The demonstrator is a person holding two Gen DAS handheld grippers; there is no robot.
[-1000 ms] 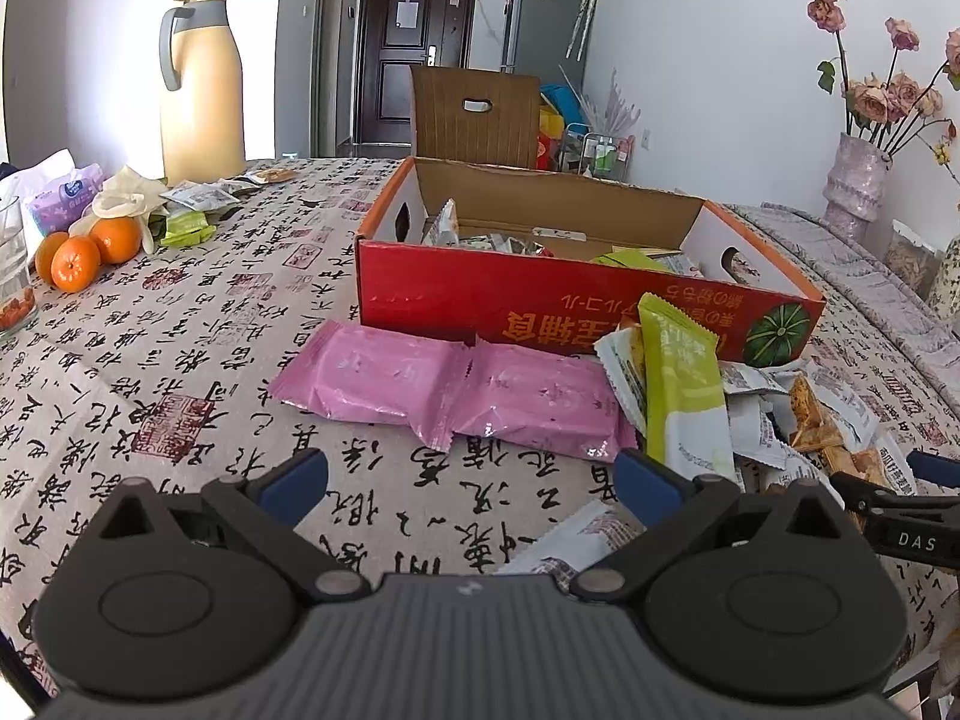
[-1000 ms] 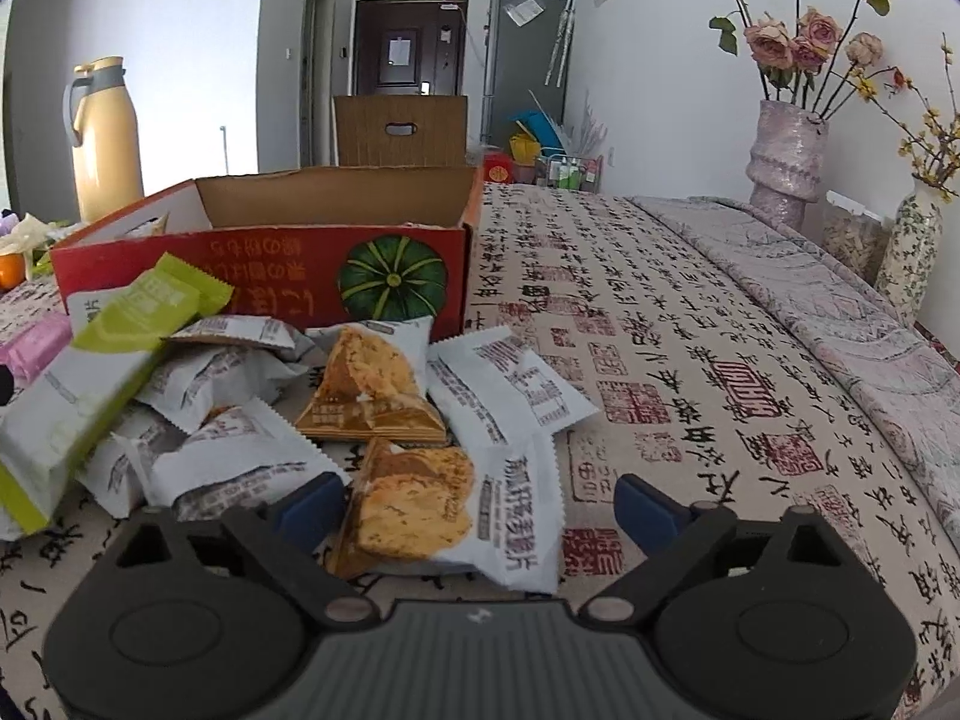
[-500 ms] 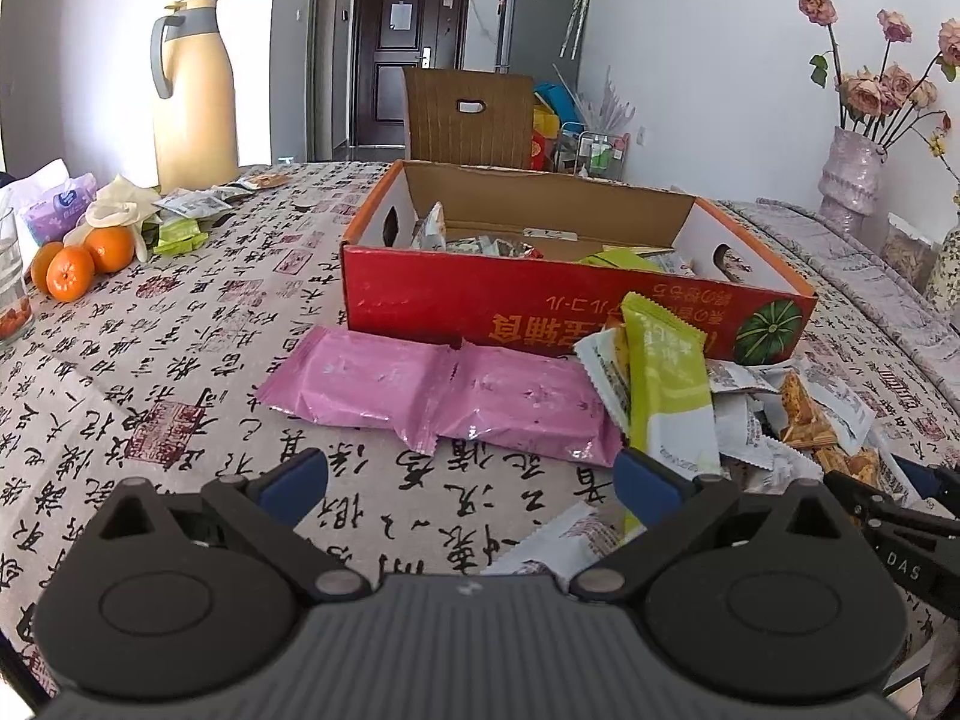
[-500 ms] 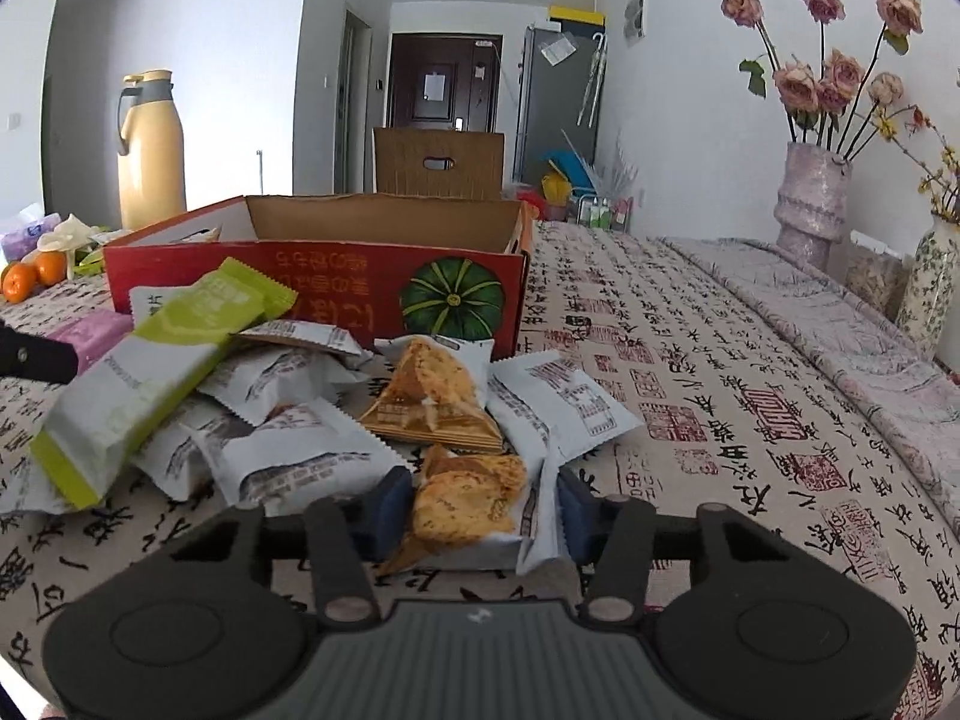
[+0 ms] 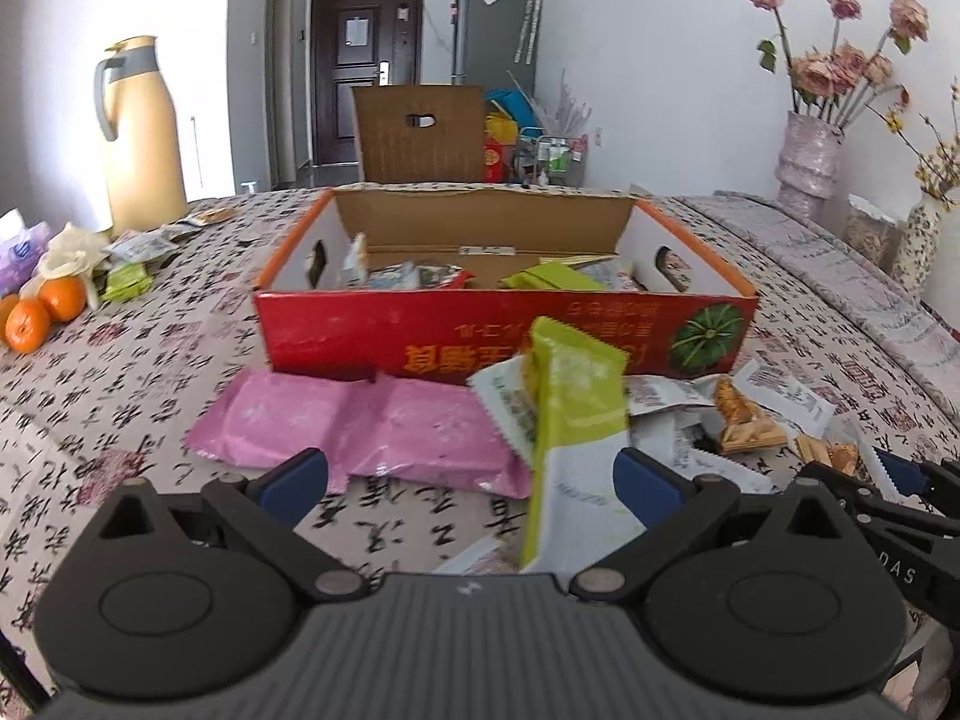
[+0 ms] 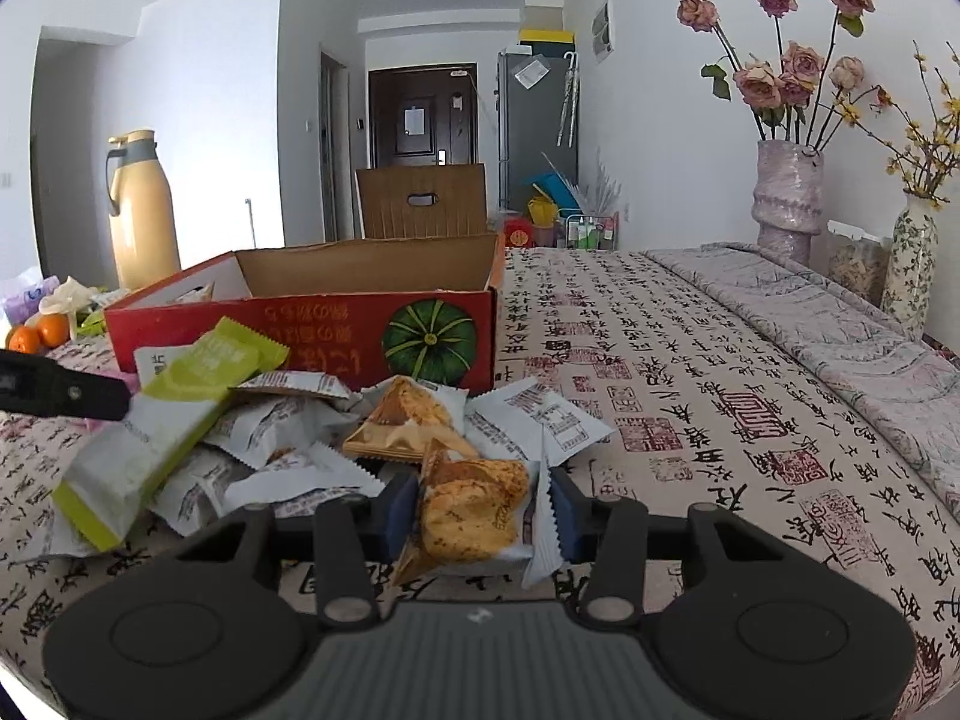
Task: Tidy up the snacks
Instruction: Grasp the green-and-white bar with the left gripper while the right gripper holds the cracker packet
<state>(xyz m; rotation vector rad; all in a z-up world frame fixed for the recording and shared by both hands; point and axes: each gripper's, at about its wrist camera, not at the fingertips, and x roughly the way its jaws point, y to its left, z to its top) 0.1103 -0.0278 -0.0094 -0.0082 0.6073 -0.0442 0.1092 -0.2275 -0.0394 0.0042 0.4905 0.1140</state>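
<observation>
A red cardboard box (image 5: 504, 336) with several snacks inside stands open on the table. Before it lie two pink packets (image 5: 360, 426), a green-and-white packet (image 5: 576, 396) and a heap of white crisp packets (image 6: 282, 438). My left gripper (image 5: 471, 480) is open, low over the table, with the near end of the green-and-white packet between its fingers, untouched. My right gripper (image 6: 483, 513) has its jaws closing, and the pads press both sides of a white packet of orange crisps (image 6: 474, 510) at the heap's near edge. That gripper (image 5: 900, 480) also shows at the right of the left wrist view.
A yellow thermos jug (image 5: 141, 138), oranges (image 5: 45, 312) and small packets sit at the far left. Vases of dried flowers (image 6: 786, 192) stand at the right on a grey cloth. A brown chair back (image 5: 420, 132) rises behind the box.
My right gripper's jaws went from wide open to pressing on the crisp packet. My left gripper has shifted right, so the green-and-white packet now lies between its fingers.
</observation>
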